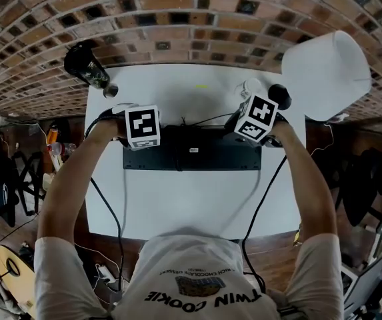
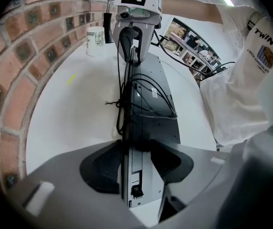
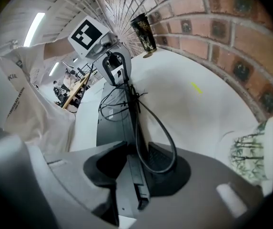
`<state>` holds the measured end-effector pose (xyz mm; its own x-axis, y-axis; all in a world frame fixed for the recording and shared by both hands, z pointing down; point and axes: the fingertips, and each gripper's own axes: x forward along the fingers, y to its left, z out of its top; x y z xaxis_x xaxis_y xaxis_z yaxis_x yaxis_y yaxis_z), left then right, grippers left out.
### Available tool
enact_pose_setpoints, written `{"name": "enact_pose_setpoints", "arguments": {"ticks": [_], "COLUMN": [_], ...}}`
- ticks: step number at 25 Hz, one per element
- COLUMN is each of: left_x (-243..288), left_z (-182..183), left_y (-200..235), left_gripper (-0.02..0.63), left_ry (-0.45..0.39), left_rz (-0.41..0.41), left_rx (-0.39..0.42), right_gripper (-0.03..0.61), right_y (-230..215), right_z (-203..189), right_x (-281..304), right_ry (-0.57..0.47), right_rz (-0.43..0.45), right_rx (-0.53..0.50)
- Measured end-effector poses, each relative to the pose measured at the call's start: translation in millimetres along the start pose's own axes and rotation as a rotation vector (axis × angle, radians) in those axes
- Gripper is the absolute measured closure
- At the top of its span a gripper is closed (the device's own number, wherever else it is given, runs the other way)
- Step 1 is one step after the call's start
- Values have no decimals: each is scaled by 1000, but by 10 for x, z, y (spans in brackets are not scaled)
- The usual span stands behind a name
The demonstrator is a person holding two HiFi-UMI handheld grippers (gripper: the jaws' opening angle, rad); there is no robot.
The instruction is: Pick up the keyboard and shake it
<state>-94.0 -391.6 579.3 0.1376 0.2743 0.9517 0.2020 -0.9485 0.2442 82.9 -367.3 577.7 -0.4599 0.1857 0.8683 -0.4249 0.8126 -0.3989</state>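
A black keyboard (image 1: 192, 151) stands on its long edge over the white table (image 1: 177, 199), its underside with a small label turned toward me. My left gripper (image 1: 137, 137) is shut on its left end. My right gripper (image 1: 254, 129) is shut on its right end. In the left gripper view the keyboard (image 2: 150, 104) runs away from my left gripper (image 2: 136, 171), whose pads sit against both faces. In the right gripper view the keyboard (image 3: 112, 123) sits between the pads of my right gripper (image 3: 136, 175), and a loop of its black cable (image 3: 164, 128) hangs beside the far pad.
A dark patterned tumbler (image 1: 87, 65) stands at the table's far left corner by the brick wall (image 1: 177, 12). A white mug (image 3: 253, 151) stands at the far right. A large white shade (image 1: 331, 75) rises beyond the right edge. Cables hang off the near edge.
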Motion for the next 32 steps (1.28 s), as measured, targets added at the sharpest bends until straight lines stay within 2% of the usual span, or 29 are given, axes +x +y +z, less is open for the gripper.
{"name": "enact_pose_setpoints", "arguments": {"ticks": [2,5,7,8,10,14,19,26,32], "left_x": [-16,-68,-91,-115,-187,-344,-449,-556,-755], "left_z": [2,43,84,97,102,107,138,361,526], "left_y": [0,25,-7,-10,-4,-188,-506,-985,-1253], "left_gripper": [420,425,461,486,584,596,607,607,607], "left_ry": [-1,-2,-22,-39,-82,-179,-314,-470,-613], "left_rz": [44,170,243,285,369,451,492,528,637], "left_rx": [7,51,61,56,29,-34,-139,-218,-315], "right_gripper": [449,449,449,449,449,449,449,451,453], "right_y": [3,-5,-43,-63,-59,87,566,1218,1653], "right_z": [6,11,25,36,50,96,169,309,457], "right_x": [-2,-36,-93,-127,-192,-364,-401,-290,-226], "right_ry": [11,9,-16,-34,-67,-171,-296,-424,-597], "right_rz": [-64,-173,-283,-343,-433,-560,-582,-564,-524], "right_rx": [-30,-48,-45,-43,-29,44,140,138,178]}}
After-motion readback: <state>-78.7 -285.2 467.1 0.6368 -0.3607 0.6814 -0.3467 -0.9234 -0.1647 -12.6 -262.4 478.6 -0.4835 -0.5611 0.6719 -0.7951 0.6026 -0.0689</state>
